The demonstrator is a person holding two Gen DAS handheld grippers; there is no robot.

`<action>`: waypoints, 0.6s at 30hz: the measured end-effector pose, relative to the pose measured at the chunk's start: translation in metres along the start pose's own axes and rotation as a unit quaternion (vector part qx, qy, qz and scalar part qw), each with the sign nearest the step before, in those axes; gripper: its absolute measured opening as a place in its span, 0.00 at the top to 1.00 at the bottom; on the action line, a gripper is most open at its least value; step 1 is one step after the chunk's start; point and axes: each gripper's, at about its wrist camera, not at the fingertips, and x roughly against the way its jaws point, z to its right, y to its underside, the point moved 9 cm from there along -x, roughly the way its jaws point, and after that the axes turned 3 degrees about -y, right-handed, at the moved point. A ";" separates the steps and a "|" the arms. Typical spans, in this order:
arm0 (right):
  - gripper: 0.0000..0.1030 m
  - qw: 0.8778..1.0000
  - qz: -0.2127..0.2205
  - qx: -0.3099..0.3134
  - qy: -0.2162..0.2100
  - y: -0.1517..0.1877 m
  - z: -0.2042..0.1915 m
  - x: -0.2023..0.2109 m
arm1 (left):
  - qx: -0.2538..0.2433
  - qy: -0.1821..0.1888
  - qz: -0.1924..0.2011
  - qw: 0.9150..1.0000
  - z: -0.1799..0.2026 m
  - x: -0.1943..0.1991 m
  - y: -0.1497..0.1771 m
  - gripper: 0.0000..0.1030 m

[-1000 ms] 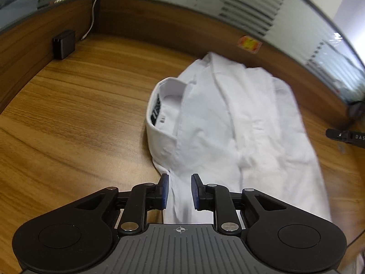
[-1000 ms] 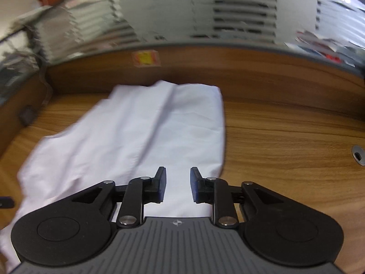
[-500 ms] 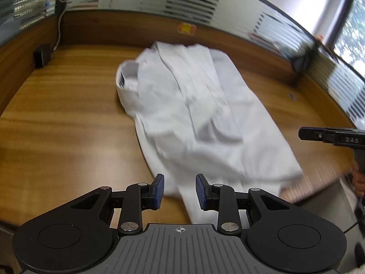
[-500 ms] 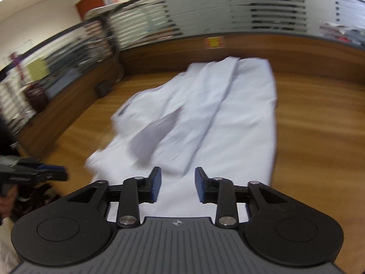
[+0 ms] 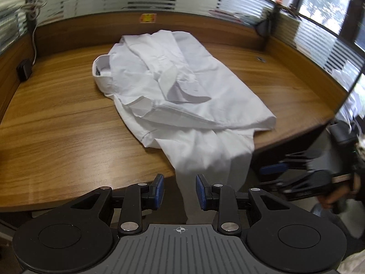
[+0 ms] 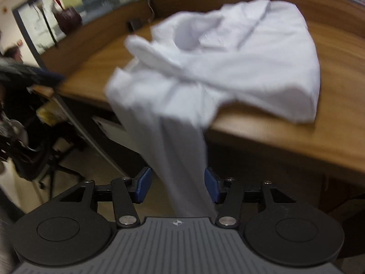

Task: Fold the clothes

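The right gripper pointed down at the desk's front edge with its jaws opening. The hanging tail of the white shirt passed between the blue pads, but neither pad pressed on the cloth. The left gripper stood partly spread and empty, with the same hanging tail showing in its gap, apparently beyond the pads rather than between them. The shirt lay on the wooden desk, collar toward the far left, sleeves folded across the body, and its lower end draped over the near edge.

Risks, as judged from this position:

1. The unsupported tail could drag more cloth off the desk, since nothing pinned the body.
2. A closure on only one layer of the tail could split the layers on lifting and leave a skewed fold.
3. A lift by one gripper alone could swing the hem sideways and disturb the folded sleeves.
4. The right wrist view was blurred, so the pads' alignment on the cloth could not be confirmed.
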 end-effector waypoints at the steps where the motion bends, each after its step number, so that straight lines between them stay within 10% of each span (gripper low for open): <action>1: 0.44 1.000 -0.003 0.006 0.006 0.006 0.006 -0.010 | -0.005 0.000 0.000 1.000 0.001 0.002 0.000 0.68; 9: 0.47 0.999 -0.024 0.048 0.004 0.027 0.034 -0.077 | -0.016 -0.001 0.016 1.000 0.006 0.020 -0.005 0.68; 13: 0.97 0.996 -0.065 0.044 -0.043 0.034 0.033 -0.091 | -0.019 0.001 0.015 1.000 0.007 0.023 -0.002 0.68; 18: 0.98 0.989 -0.074 0.021 -0.126 0.031 0.013 -0.056 | -0.014 0.003 0.013 1.000 0.007 0.022 0.001 0.68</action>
